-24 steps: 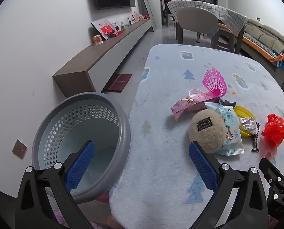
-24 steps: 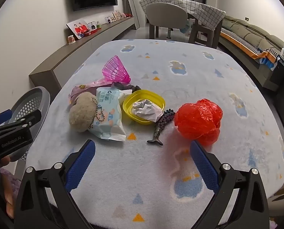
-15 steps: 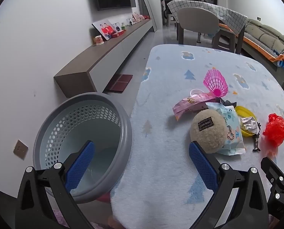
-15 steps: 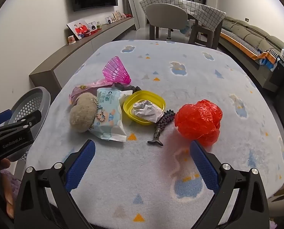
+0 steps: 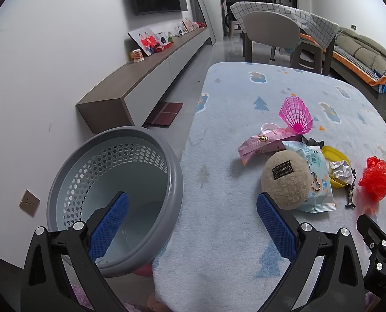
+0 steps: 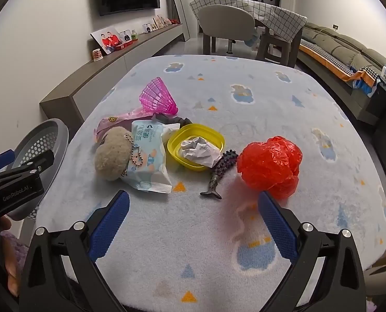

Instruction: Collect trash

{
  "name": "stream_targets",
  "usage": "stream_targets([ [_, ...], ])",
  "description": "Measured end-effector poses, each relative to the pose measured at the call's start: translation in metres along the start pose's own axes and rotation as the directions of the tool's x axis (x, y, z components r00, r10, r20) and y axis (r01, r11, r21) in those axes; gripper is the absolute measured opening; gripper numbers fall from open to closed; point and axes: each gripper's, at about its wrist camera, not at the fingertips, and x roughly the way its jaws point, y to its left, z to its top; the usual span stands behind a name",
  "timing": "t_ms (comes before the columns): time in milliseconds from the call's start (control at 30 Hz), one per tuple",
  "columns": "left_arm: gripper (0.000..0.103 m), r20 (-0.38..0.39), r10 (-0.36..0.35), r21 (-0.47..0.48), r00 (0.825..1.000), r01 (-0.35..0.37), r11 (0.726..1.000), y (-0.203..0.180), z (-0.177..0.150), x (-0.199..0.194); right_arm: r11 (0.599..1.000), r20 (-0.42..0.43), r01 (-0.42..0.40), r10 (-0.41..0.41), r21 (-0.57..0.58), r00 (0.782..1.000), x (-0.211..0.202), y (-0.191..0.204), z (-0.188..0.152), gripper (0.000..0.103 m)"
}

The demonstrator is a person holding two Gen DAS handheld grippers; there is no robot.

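A grey perforated bin stands at the left edge of the rug-covered table; it also shows in the right wrist view. On the table lie a crumpled red plastic bag, a crumpled white paper in a yellow lid, a blue wipes packet, a pink wrapper, a pink shuttlecock, a beige plush and a dark toy tail. My left gripper is open and empty, between bin and plush. My right gripper is open and empty, just short of the red bag.
A low grey wall shelf with photos runs along the left wall. A chair and a checked-cloth table stand beyond the far end. A sofa is at the right.
Both grippers have shifted only slightly; the left view has drifted a little, so the bin and table items sit slightly further right and up. Nothing was grasped.
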Motion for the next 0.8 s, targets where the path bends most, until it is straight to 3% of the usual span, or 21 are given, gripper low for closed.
stream_targets([
  [800, 0.097, 0.001, 0.001, 0.001, 1.000, -0.001, 1.000, 0.0047, 0.0026, 0.0020, 1.000, 0.004, -0.005, 0.005, 0.003, 1.000, -0.0016, -0.0004, -0.0003, 0.095],
])
